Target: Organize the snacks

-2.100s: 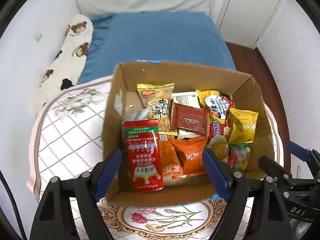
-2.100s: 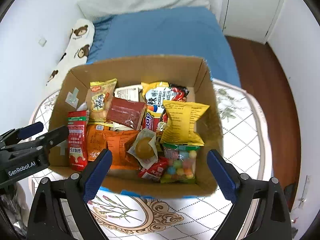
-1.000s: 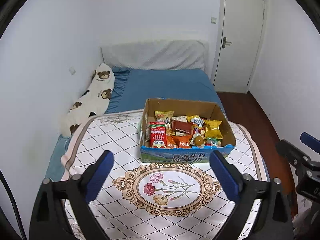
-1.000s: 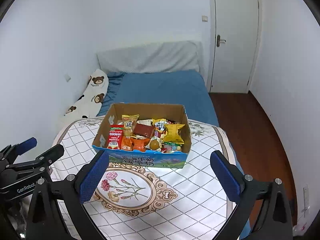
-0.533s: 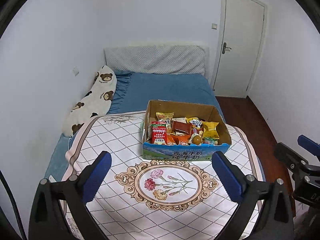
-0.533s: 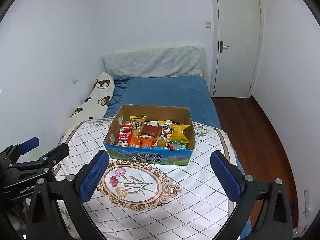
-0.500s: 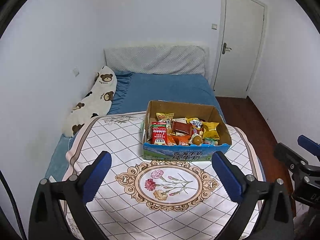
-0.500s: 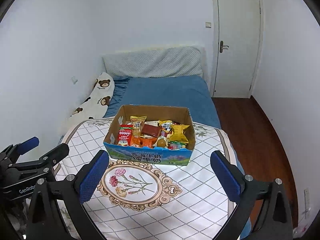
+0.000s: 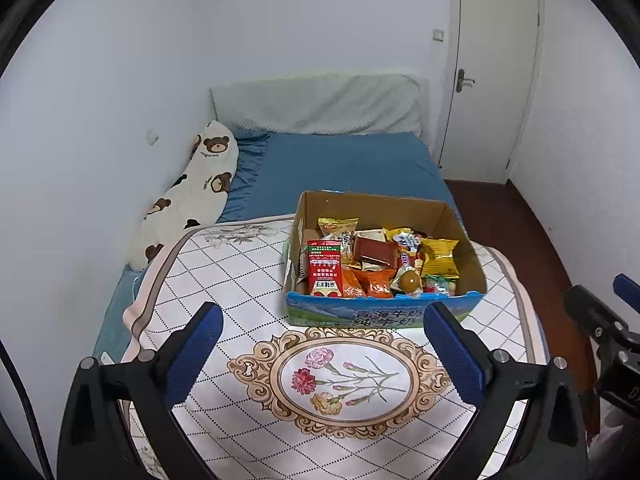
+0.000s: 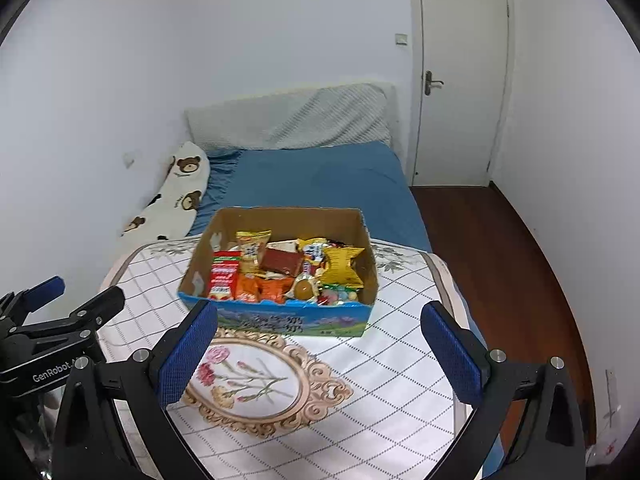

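A cardboard box point(image 9: 467, 257) with a blue printed front stands on the patterned tablecloth point(image 9: 224, 280). It is full of snack packets, among them a red packet point(image 9: 325, 269), a yellow packet point(image 9: 439, 257) and a brown packet point(image 9: 376, 251). The box also shows in the right wrist view point(image 10: 366, 240). My left gripper point(image 9: 320, 350) is open and empty, well back from the box. My right gripper point(image 10: 318, 348) is open and empty, also back from the box.
The table point(image 10: 400, 360) stands against a bed with a blue sheet point(image 9: 352, 164). A bear-print pillow point(image 9: 192, 196) lies along the left wall. A white door point(image 9: 492, 80) and wooden floor point(image 10: 500, 248) are at the right.
Both grippers have pulled far back and up from right above the box; the box now looks small and the whole room shows. In the last half second little moved.
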`<move>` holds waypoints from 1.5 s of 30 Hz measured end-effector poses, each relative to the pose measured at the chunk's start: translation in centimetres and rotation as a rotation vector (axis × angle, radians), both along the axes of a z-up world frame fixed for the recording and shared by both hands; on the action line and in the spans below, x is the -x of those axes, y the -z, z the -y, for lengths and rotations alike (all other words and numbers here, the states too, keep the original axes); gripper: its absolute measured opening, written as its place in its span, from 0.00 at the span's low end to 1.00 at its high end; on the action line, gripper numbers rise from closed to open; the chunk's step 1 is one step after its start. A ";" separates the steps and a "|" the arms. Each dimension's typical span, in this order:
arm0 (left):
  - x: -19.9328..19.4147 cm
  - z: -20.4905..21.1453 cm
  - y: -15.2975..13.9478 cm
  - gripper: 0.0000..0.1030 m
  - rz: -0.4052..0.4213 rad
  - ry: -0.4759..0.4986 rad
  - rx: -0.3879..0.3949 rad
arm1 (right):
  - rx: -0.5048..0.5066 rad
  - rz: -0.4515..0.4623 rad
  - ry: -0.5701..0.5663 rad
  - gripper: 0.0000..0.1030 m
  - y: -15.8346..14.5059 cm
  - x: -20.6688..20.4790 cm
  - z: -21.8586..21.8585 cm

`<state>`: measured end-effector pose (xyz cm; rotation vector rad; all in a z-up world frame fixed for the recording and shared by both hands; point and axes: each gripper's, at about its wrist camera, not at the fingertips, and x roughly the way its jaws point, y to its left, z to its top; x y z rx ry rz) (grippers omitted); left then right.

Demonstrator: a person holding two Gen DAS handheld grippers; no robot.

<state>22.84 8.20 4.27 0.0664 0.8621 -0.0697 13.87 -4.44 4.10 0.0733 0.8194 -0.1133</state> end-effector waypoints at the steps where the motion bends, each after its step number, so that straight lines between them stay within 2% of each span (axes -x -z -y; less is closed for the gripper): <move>1: -0.5 0.1 0.3 1.00 -0.001 -0.004 -0.007 | 0.002 -0.004 0.006 1.00 0.3 -0.6 0.2; 11: -4.9 0.8 4.2 1.00 -0.064 -0.036 -0.047 | 0.003 -0.041 0.042 1.00 3.9 -5.5 2.2; 18: -6.0 1.4 5.8 1.00 -0.099 -0.037 -0.059 | -0.003 -0.082 0.042 1.00 6.1 -7.4 2.7; 25: -6.2 1.6 6.1 1.00 -0.107 -0.032 -0.058 | 0.001 -0.099 0.047 1.00 7.1 -8.0 3.1; 45: -5.9 1.9 5.8 1.00 -0.100 -0.030 -0.047 | 0.006 -0.100 0.038 1.00 6.8 -7.8 2.8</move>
